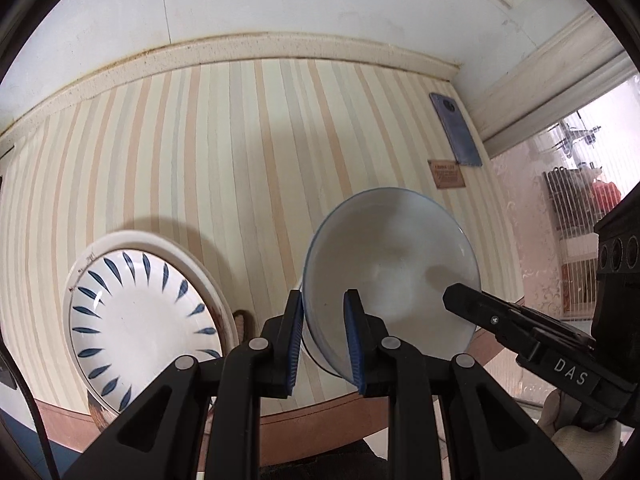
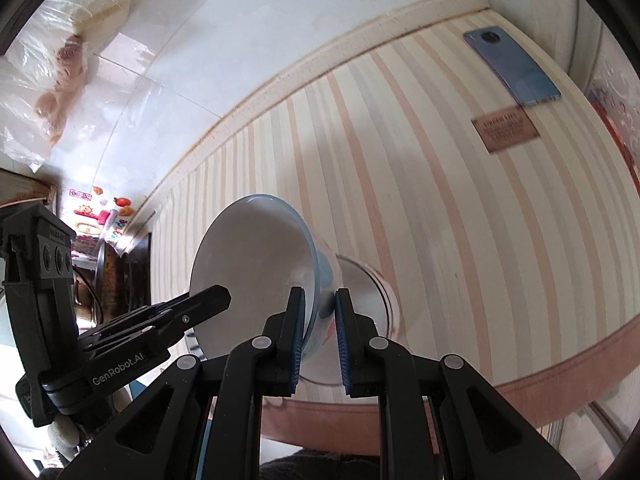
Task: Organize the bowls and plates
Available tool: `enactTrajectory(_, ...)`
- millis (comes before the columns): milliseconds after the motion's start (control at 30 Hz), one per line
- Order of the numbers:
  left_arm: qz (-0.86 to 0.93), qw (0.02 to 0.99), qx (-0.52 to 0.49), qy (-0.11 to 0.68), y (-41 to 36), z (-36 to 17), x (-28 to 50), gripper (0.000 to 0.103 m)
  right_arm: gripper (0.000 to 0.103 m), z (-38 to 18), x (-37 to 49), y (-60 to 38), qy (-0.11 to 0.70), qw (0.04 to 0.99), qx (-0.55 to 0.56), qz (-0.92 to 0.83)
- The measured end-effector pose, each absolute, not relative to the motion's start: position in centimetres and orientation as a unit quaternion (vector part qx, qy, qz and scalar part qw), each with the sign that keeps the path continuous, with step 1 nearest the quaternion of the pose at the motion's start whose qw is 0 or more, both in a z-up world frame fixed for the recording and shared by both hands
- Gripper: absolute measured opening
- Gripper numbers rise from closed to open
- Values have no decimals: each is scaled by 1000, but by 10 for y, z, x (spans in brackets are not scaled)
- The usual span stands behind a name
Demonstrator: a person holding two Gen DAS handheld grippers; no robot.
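The tabletop is covered by a striped cloth and is seen from above in both wrist views; it carries the largest of the dishes, a plate with blue leaf marks round its rim, lying flat near the front edge on the left. The bowl is held clear of the cloth, to the right of the plate and apart from it; it is gripped at two places on its rim, seemingly so that it can be carried steadily between both hands. The left gripper is closed on the near left rim, one pad inside the wall and one outside; the right gripper is closed on the opposite rim in the same manner (its fingers are pressed against the bowl's inner face). The bowl is tilted, its mouth turned up and toward the left camera, its foot away toward the cloth; no long axis is offered by a round bowl. A phone and a small brown label are left at the far right corner.
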State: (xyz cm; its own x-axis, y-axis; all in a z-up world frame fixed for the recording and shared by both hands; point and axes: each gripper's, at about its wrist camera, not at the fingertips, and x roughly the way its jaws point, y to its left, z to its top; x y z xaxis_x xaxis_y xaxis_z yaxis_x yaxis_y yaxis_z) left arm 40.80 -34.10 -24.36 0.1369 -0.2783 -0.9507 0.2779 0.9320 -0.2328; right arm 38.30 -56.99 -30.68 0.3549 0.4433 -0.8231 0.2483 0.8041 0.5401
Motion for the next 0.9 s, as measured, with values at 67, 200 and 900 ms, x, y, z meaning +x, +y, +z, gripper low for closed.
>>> enactTrajectory(67, -185, 750, 4, 635, -343, -250, 406, 18, 17, -314, 377, -569, 569, 761, 305, 61)
enactTrajectory(200, -184, 742, 16, 645, -347, -263, 404, 18, 17, -324, 371, -569, 572, 759, 306, 55)
enactTrajectory(900, -178, 728, 25, 662, -350, -287, 397, 18, 17, -344, 371, -564, 599, 756, 259, 60)
